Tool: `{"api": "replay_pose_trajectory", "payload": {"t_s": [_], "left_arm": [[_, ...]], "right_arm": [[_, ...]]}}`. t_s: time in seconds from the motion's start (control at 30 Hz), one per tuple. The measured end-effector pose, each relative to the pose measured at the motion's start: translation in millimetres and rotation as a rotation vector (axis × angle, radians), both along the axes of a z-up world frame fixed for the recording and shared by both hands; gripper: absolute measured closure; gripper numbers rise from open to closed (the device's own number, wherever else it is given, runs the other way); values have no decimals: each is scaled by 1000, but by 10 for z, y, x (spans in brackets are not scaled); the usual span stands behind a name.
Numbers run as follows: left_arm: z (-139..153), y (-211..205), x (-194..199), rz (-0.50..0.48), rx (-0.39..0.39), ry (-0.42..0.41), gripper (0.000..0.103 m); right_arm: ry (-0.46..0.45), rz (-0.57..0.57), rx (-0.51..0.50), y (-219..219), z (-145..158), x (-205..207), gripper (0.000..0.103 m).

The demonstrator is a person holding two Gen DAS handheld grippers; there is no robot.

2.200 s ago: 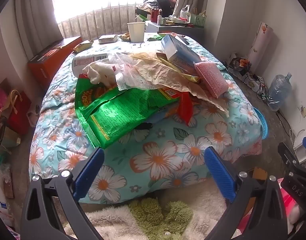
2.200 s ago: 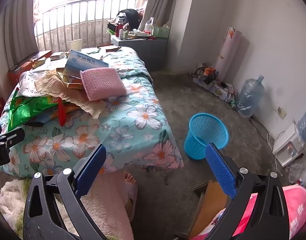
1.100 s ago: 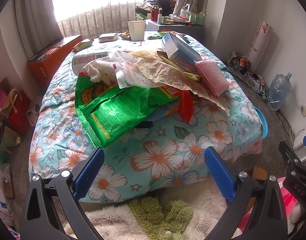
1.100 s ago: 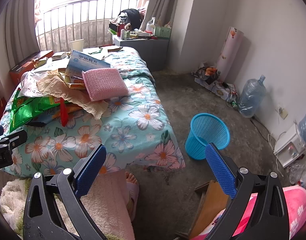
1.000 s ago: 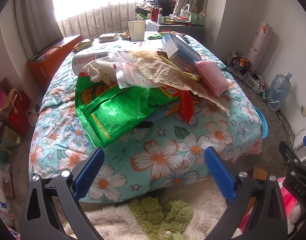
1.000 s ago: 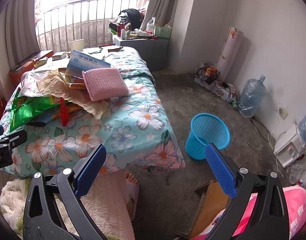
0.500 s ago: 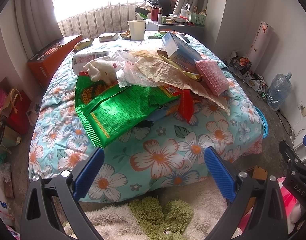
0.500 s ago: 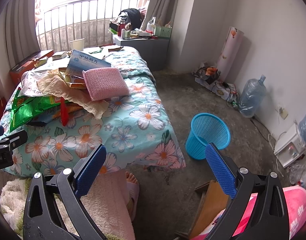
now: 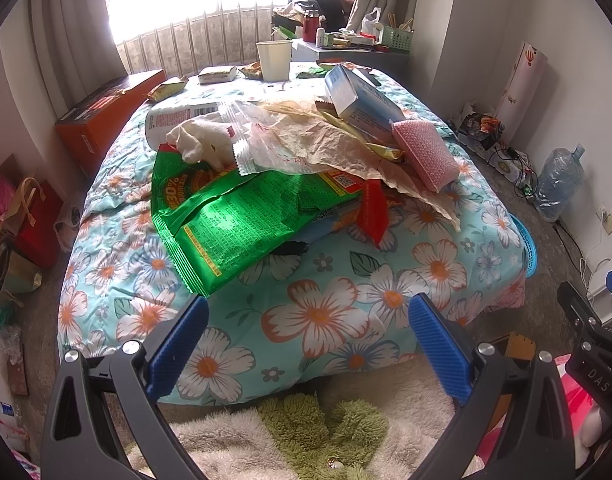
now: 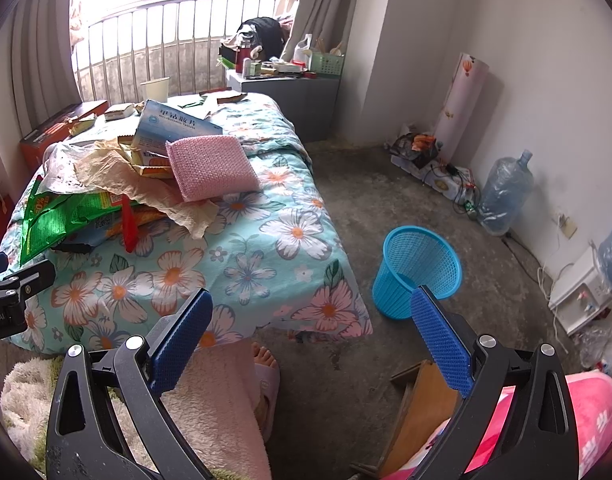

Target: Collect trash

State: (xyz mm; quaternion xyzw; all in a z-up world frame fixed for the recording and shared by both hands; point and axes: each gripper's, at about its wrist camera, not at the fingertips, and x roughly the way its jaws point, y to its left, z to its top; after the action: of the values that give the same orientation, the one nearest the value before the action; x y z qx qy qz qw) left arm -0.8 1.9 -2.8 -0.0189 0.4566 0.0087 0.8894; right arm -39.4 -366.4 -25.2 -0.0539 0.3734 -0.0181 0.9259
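A heap of trash lies on the flowered bed: a green snack bag, crumpled brown paper, a clear plastic bag, a red wrapper, a blue-white box and a pink sponge. My left gripper is open and empty, short of the bed's near edge. My right gripper is open and empty, above the floor by the bed's corner. A blue mesh bin stands on the floor right of the bed.
A paper cup and small packets sit at the bed's far end. A cluttered grey nightstand stands by the window. A water jug and cables lie along the right wall. A person's slippered foot is below.
Nothing has visibly changed apart from a very slight drift of both views; both grippers stay open and empty.
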Motion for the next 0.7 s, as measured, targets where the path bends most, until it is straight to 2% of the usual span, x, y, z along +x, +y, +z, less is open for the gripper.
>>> {"api": "replay_pose_trajectory", "payload": {"t_s": [0.37,0.53,0.7], "left_arm": [[-21,19,18,-10,-13,3,5],[-80,122,88,-4,-45,13,5],[-95,277,142,-26,-95,-25,5]], "right_arm": [[2,-20,2,25,10,22,8],[4,-24,14,43,54,78,8],[-12,-20,71,86,123,201,8]]}}
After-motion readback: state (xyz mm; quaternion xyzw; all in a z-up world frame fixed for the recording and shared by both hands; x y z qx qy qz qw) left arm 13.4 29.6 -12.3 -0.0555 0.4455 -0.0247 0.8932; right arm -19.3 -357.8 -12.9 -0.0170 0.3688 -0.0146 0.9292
